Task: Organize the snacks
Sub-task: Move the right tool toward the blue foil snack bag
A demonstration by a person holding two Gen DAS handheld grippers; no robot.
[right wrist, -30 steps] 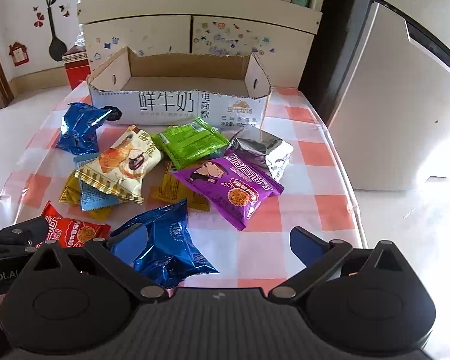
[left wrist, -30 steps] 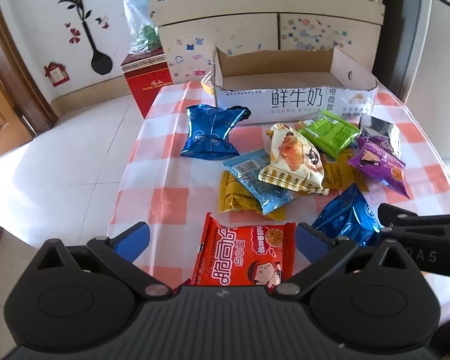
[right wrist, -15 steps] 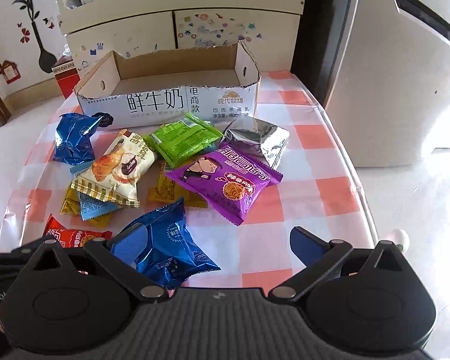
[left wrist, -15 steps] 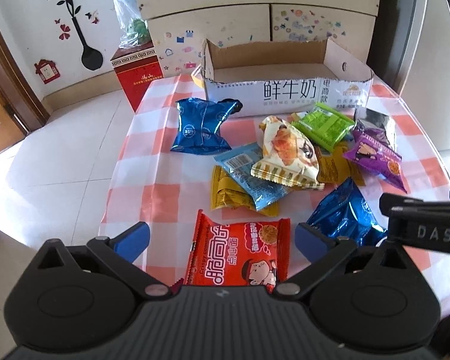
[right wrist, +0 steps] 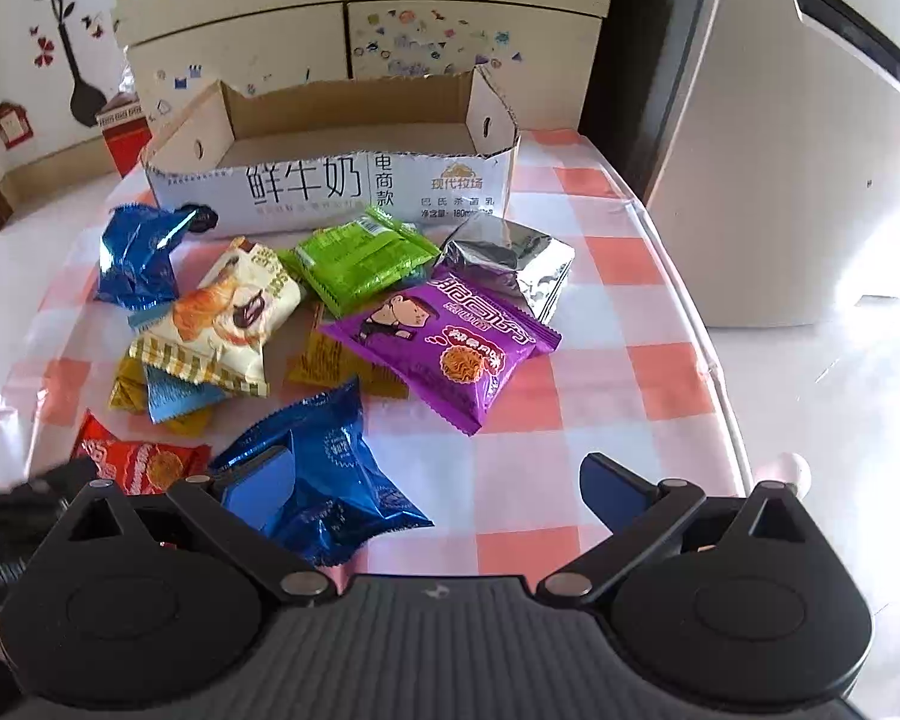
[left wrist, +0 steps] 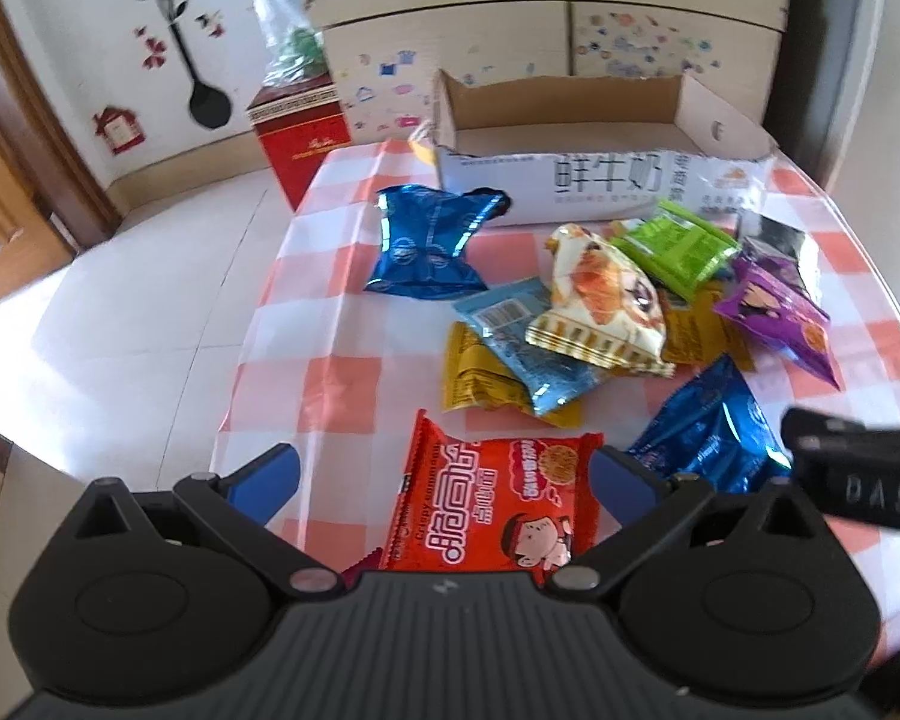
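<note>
A table covered by an orange-and-white checked cloth [right wrist: 618,360] is seen, with a cream cabinet [right wrist: 354,42] behind it and a grey appliance [right wrist: 780,180] to the right. An open cardboard box [right wrist: 330,180], printed with Chinese characters, is set at the far edge of the table; its inside appears unfilled. Snack packets are scattered loose on the cloth in front of it: a crumpled blue packet [left wrist: 429,249] near the box's left end, a cream pastry packet [left wrist: 600,306] lying over a light-blue packet [left wrist: 528,342] and a yellow packet [left wrist: 480,375], a green packet [right wrist: 363,261], a silver packet [right wrist: 510,264] and a purple packet [right wrist: 450,348]. The left gripper [left wrist: 444,474] is held with jaws wide apart, a red packet [left wrist: 492,510] lying between them. The right gripper [right wrist: 432,480] is likewise spread, its left finger [right wrist: 258,489] over a second blue packet [right wrist: 336,468]. Nothing is gripped by either
</note>
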